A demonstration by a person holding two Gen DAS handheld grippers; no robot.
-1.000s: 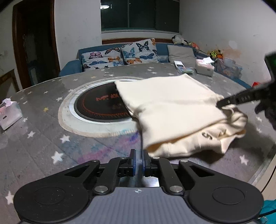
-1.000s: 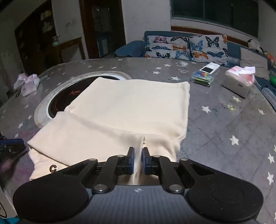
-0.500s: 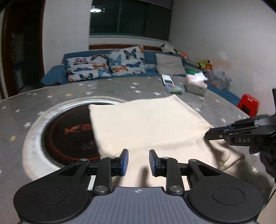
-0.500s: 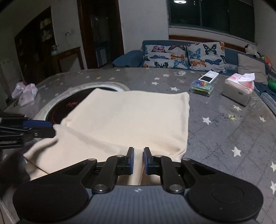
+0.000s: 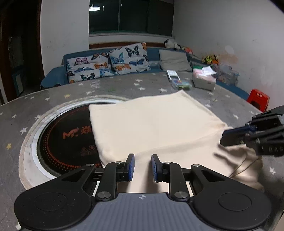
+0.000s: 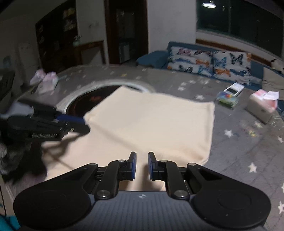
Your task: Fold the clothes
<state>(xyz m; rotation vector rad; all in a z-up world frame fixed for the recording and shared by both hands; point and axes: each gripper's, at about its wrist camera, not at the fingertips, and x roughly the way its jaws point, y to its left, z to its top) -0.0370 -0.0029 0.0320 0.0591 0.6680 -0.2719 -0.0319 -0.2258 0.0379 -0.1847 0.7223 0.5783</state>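
A cream garment [image 5: 156, 128] lies folded flat on the surface [image 5: 53, 99], partly over its round black inset [image 5: 65, 140]; near layers look loose. The left hand-held gripper [image 5: 142, 168] and right hand-held gripper [image 6: 142, 165] hover above its near edge, released, holding nothing.

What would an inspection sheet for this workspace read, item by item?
Surface: round table under a grey star-print cover, with a dark round hotplate set in the middle.
Job's things: cream garment, folded, lying partly over the hotplate.
Clutter: tissue box, small clear case, white device, pink tissue packs.
Grippers: left gripper with its fingers slightly apart above the garment's near edge, nothing pinched; right gripper the same.
Cables: nothing seen.
Surroundings: blue sofa with butterfly cushions, dark window, red stool.
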